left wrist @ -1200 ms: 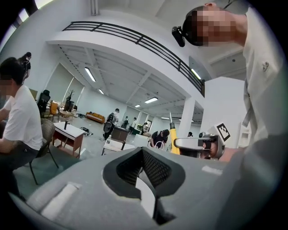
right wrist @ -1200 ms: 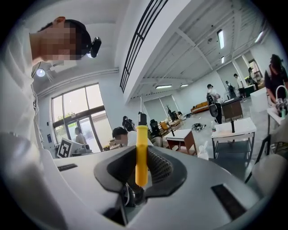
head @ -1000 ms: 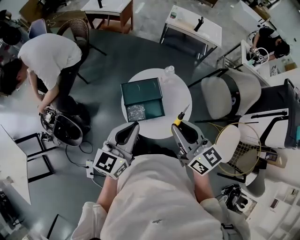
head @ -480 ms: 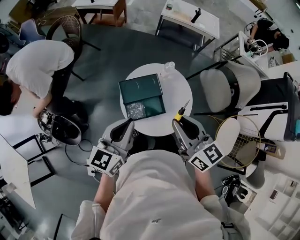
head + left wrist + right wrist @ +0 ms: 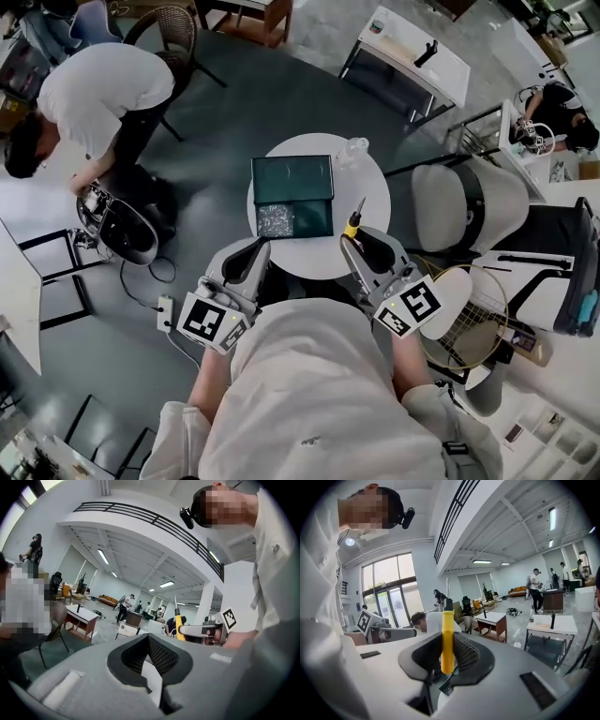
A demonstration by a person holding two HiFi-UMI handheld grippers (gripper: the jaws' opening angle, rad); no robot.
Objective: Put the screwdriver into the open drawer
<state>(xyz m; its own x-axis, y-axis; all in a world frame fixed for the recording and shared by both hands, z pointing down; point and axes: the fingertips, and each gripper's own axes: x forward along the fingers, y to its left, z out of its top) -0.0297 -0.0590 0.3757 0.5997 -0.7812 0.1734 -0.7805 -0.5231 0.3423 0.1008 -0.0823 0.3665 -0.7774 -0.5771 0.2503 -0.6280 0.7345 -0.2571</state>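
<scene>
the screwdriver is up in the air at the near right edge of the round table, yellow handle clamped between the jaws of the right gripper, metal tip pointing up and away from the person. by my read it's gripped low on the handle so the tip can lead the way in. the open drawer sits just left of it, pulled out toward the person from a green box, with a pile of small shiny bits in its left half and its right half bare, the likely landing spot. the left gripper hangs back off the table's near left edge, jaws together on nothing, out of the way. the head view gives the layout: table, box, drawer. the right gripper view shows what it can't, the pads pinching the handle from both sides, though no drawer at all. the left gripper view catches the screwdriver standing upright from the side.
</scene>
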